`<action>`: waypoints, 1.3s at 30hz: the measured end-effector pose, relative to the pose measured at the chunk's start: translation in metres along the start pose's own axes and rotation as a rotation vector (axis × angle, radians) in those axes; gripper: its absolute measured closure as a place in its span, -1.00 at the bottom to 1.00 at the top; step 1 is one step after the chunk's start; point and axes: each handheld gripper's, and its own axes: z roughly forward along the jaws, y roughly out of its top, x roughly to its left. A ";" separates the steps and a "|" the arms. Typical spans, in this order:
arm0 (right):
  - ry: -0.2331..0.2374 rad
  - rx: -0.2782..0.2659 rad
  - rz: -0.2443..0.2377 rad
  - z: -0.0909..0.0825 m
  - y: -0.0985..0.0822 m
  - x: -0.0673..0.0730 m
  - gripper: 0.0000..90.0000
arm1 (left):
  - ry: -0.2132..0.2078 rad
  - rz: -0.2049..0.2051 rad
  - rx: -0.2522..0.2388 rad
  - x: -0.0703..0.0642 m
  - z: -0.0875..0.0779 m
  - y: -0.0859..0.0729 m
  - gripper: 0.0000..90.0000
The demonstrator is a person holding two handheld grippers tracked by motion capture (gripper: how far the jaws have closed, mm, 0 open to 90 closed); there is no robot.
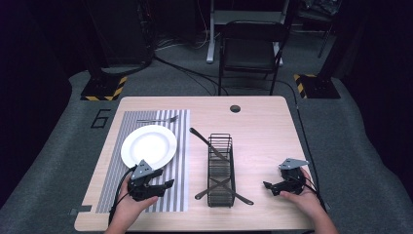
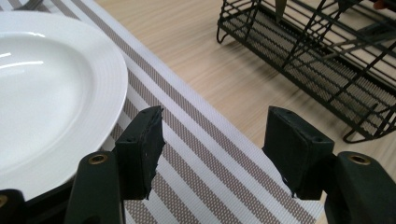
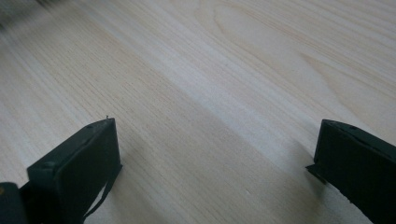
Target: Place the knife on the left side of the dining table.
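Hovering released over the striped woven placemat beside the round white plate, left gripper holds nothing; right gripper waits released above the wooden surface.

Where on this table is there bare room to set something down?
Bare wood lies right of the wire rack, around the right gripper, and between rack and striped placemat. The placemat is crowded: plate, fork, left gripper. Utensils stick out at the rack's ends.
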 end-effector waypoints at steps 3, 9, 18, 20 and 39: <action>0.000 0.000 0.000 0.000 0.000 0.000 -1.00 | 0.009 0.012 0.007 0.000 -0.001 0.008 -0.15; 0.000 0.000 -0.001 0.000 0.000 0.000 -1.00 | 0.004 0.011 -0.007 -0.001 -0.001 0.024 -0.14; 0.000 0.001 -0.001 0.000 0.000 0.000 -1.00 | 0.000 0.005 -0.015 -0.004 0.003 0.042 -0.09; 0.000 0.000 -0.001 0.000 0.000 0.000 -1.00 | -0.009 -0.004 -0.013 -0.004 0.003 0.046 -0.08; 0.000 0.001 -0.001 0.000 0.000 0.000 -1.00 | -0.012 -0.063 -0.090 -0.007 0.007 0.089 -0.08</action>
